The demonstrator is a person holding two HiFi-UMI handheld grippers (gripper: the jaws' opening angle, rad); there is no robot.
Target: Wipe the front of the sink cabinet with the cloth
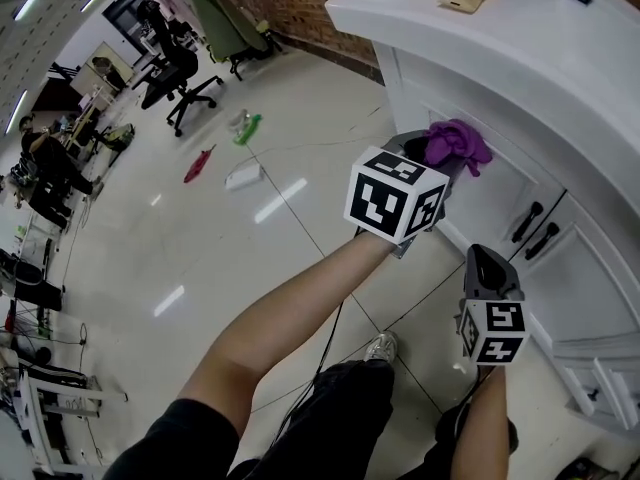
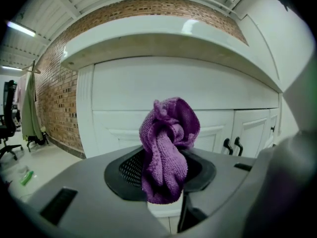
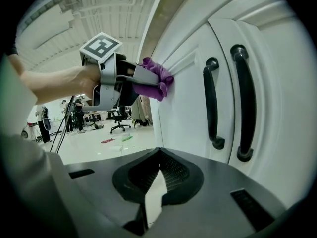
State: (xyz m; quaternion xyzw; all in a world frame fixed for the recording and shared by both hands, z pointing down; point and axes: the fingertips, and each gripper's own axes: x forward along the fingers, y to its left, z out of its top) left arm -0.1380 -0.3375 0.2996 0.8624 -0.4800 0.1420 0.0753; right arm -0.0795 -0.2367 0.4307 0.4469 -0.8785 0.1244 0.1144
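Purple cloth [image 1: 458,146] up front, a fluffy, looped towelling rag bunched into a soft knot with one thick fold hanging down, and the left claw [image 1: 432,160] has it clamped between its dark ribbed pads. From the left gripper view the jaws are closed tight on the cloth [image 2: 168,148], the wad bulging above the left claw [image 2: 166,171] and the tail drooping below. The sink cabinet [image 1: 500,158] is smooth white painted wood with raised rectangular panels and moulded edges; in the right gripper view the cloth [image 3: 157,78] is pushed right against the cabinet [image 3: 185,113] at the top moulding of a door panel. The left claw [image 3: 148,83] comes in level from the side, with its checkered marker cube above a bare forearm. Beside it, two slim black handles [image 3: 213,103] stand upright on the paired doors, glossy and rounded with knobbed ends. They show small and dark in the head view [image 1: 535,230] too. Over to the right claw [image 1: 487,268]: it sits lower, just beside those handles, and its own view shows the right claw [image 3: 157,178] with its tips drawn together and nothing between them, only pale floor showing through the narrow wedge below. The floor [image 1: 250,248] is shiny pale tile with thin dark joints.
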